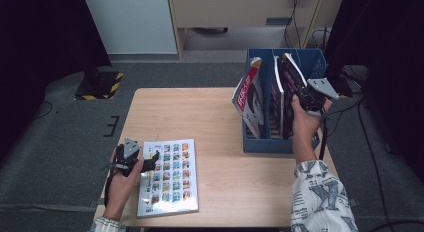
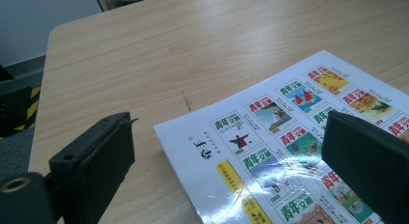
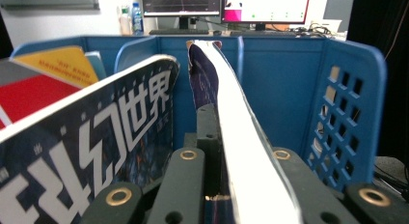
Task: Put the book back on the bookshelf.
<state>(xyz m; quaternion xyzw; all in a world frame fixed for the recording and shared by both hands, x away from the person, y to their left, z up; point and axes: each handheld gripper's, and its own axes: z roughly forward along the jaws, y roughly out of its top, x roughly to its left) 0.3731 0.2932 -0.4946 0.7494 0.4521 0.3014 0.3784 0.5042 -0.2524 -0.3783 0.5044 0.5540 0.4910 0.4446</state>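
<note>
The right gripper clamps its fingers on a thin, floppy magazine over the blue file rack, best held near its spine; the left gripper gapes.

Magazines: four. One lies flat at lower left of the high view; three stand in the rack at upper right: red-covered, middle, dark one.
Racks: one, blue, three slots.
Tables: one, wooden, centre of the high view.
Grippers: two, left at lower left, right at upper right.
Hands: two, left, right.
Monitors: two in the right gripper view, top centre and beside it.
</note>
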